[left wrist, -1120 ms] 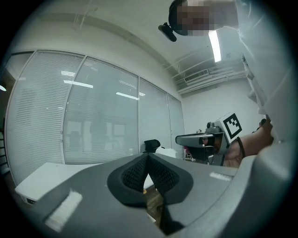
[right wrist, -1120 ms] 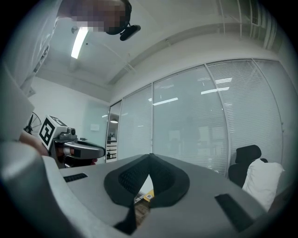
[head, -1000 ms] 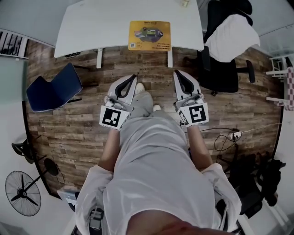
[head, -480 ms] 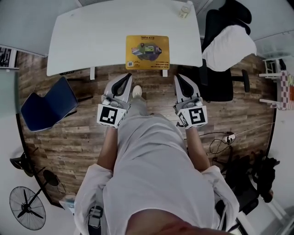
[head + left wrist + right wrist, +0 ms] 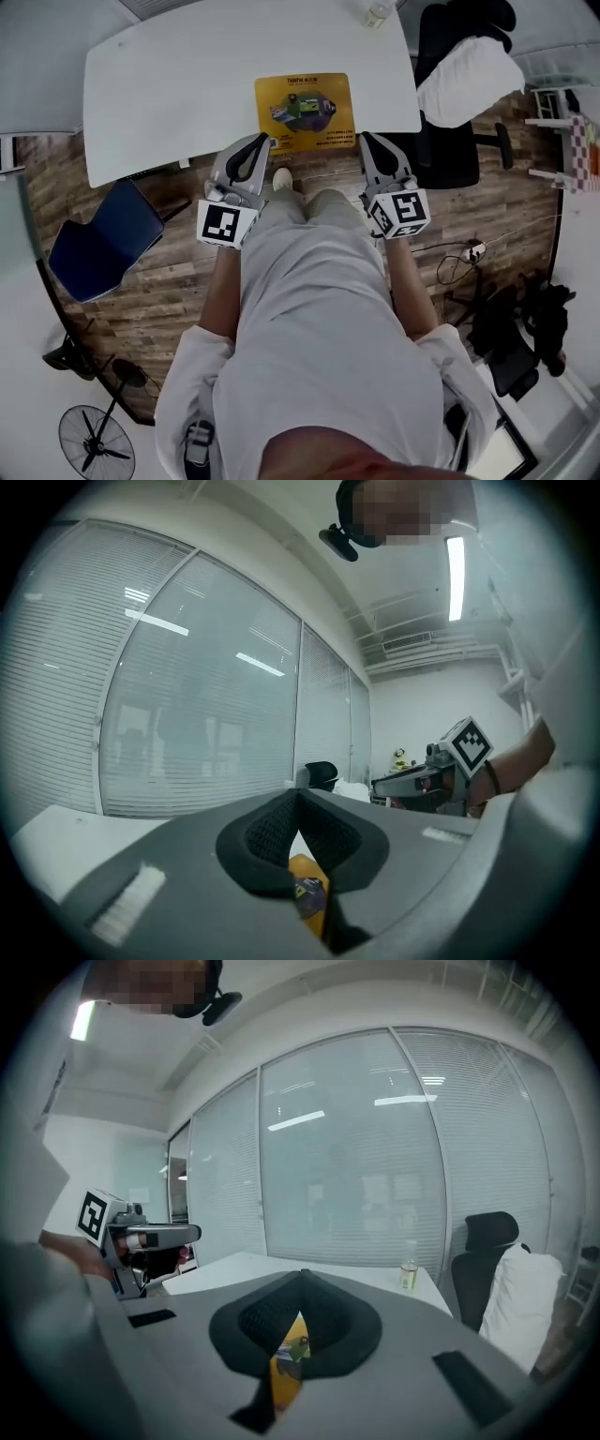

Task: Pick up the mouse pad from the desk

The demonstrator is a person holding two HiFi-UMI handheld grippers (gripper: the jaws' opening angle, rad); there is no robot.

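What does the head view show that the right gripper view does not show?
Only the head view: the wooden floor, a blue chair and a standing fan. Only the right gripper view: the glass wall with blinds and a ceiling light. Both: the white desk, the yellow mouse pad, the bottle, the black chair and the left gripper.

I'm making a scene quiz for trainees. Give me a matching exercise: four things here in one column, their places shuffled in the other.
1 mouse pad
2 bottle
3 office chair
4 fan

A lower left corner of the head view
B desk, near edge
C desk, far right corner
D right of the desk, white cloth over it

Pairs: 1-B, 2-C, 3-D, 4-A
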